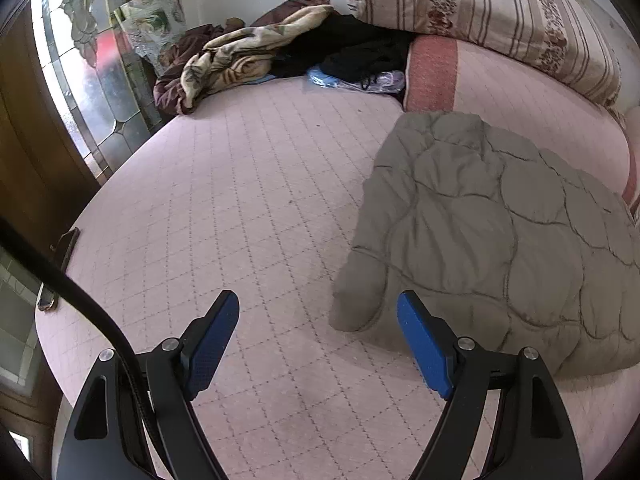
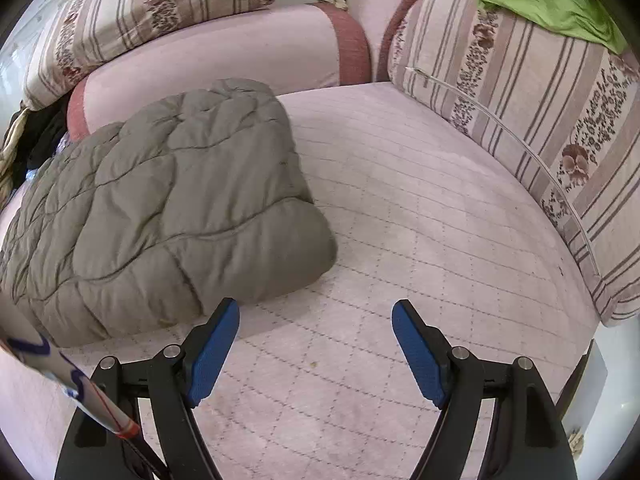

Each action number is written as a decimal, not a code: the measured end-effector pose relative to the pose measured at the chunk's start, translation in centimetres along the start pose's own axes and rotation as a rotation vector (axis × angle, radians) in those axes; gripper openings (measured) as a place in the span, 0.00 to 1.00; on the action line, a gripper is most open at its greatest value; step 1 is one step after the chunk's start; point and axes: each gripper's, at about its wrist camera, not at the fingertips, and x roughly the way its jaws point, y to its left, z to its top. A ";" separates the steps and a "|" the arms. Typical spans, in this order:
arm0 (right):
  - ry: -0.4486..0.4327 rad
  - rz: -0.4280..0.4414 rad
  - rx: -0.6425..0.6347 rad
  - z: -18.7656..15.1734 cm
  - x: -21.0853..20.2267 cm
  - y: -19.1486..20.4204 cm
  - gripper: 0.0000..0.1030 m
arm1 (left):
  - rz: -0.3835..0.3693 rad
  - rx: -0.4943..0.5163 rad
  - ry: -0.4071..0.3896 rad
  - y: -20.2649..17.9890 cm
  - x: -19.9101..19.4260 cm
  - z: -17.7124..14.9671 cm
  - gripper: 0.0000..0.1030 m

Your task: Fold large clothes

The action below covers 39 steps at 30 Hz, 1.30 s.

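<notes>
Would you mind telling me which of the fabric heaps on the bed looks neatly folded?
The grey quilted coat, a tidy puffy bundle nearest both tongs; the brown-and-beige blanket and black clothes lie crumpled at the far edge.

My left wrist camera is looking steeply down along its 2 fingers, hanging close over the pink quilted cover (image 1: 248, 200), and facing toward the far heap of clothes (image 1: 240, 60) by the glass door (image 1: 84, 80), with the folded grey quilted coat (image 1: 500, 220) lying at the right of its view. My right wrist camera is tilting down just as steeply and as near, facing the corner where the striped cushions (image 2: 540, 120) are leaning, with that coat (image 2: 160, 208) lying at its left. Both views are sharing the coat, the cover and the pink bolster (image 1: 480, 80) behind it.
</notes>
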 end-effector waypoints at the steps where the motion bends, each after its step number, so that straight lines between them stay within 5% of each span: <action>1: -0.002 -0.001 0.009 0.2 0.1 -0.2 0.80 | -0.002 0.004 0.003 -0.2 0.2 0.0 0.78; 19: -0.006 0.086 0.149 5.4 3.1 -1.3 0.85 | -0.050 -0.001 0.076 -1.8 3.3 1.6 0.78; 39: 0.006 0.210 0.146 7.5 6.1 -0.8 0.90 | -0.192 -0.045 0.107 -2.4 5.2 2.8 0.78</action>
